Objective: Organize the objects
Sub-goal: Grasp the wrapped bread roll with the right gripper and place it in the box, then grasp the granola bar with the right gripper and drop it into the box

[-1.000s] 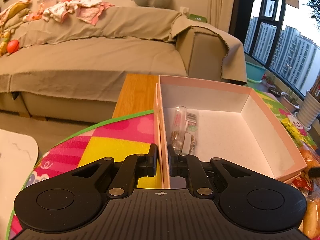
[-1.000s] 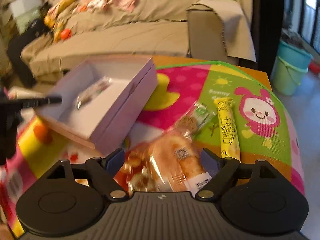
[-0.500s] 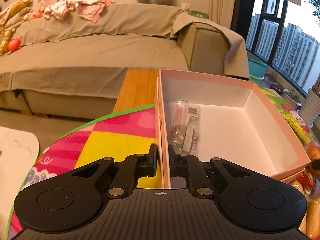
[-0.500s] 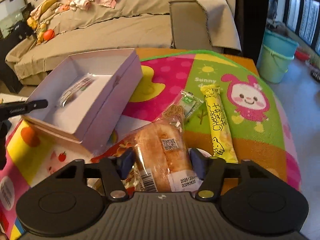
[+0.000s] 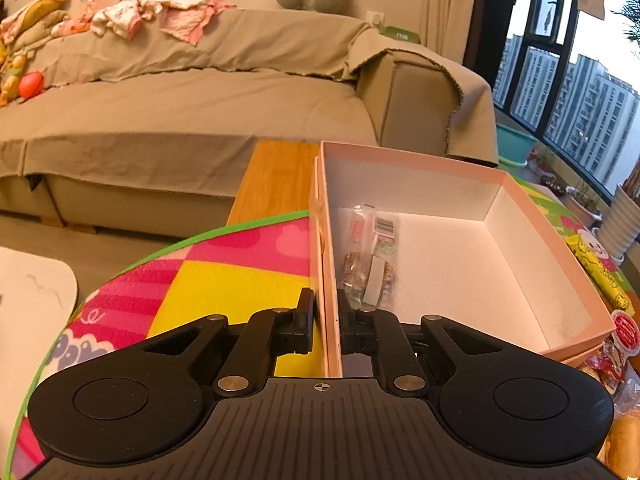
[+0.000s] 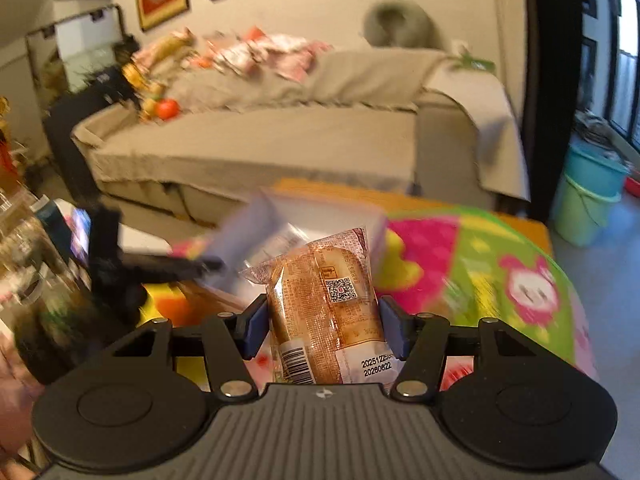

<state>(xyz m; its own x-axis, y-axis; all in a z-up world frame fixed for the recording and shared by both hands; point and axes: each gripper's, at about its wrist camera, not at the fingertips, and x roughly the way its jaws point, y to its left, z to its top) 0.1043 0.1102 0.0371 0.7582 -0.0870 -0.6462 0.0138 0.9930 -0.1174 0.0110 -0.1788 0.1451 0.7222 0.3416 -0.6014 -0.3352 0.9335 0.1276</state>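
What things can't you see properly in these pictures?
- Right wrist view: the pink box and the play mat are smeared by motion blur.
- Right wrist view: the bottom end of the bread packet is hidden behind the right gripper.
- Left wrist view: the snack bag in the box has print too small to read.
- Left wrist view: snacks at the right edge are cut off.
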